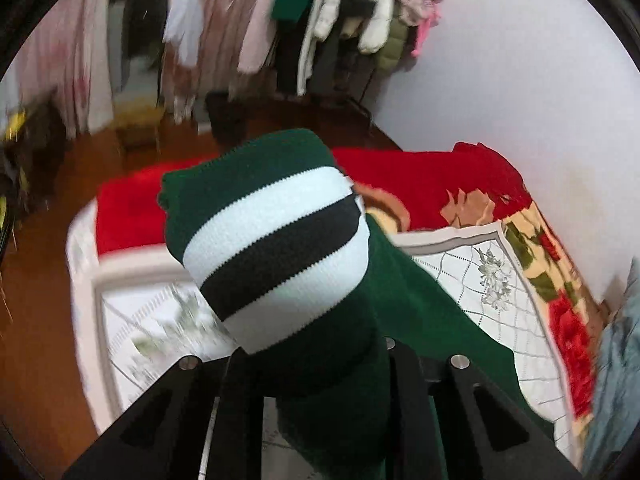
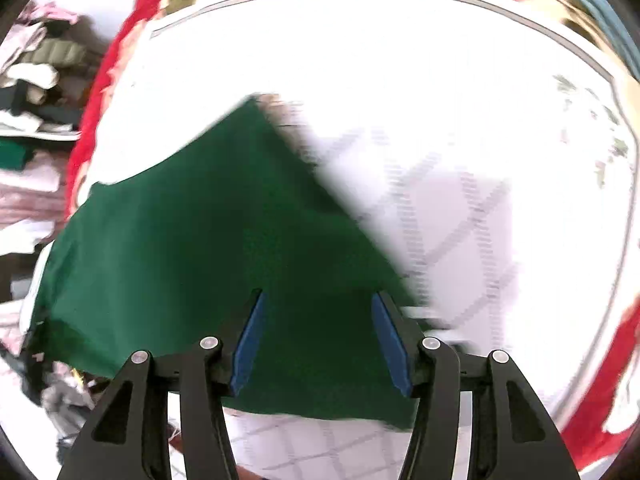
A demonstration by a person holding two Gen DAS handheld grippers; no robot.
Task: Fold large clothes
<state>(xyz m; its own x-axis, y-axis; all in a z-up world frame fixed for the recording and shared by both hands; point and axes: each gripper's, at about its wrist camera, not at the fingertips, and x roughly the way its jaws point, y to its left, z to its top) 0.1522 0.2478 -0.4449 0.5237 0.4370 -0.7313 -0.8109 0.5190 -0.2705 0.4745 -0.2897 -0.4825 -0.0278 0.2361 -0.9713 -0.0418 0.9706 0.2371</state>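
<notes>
Sweater cuff (image 1: 276,240), green with white and black stripes, bulges up out of my left gripper (image 1: 320,364), whose jaws pinch it narrowly. My right gripper (image 2: 316,336) hangs with jaws parted, gripping nothing, over the green sweater body (image 2: 208,240) spread on the white quilted bed (image 2: 460,120).

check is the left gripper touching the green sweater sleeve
Touching. The left wrist view shows the left gripper closed on the green sweater sleeve, whose striped cuff bulges out past its fingers.
</notes>
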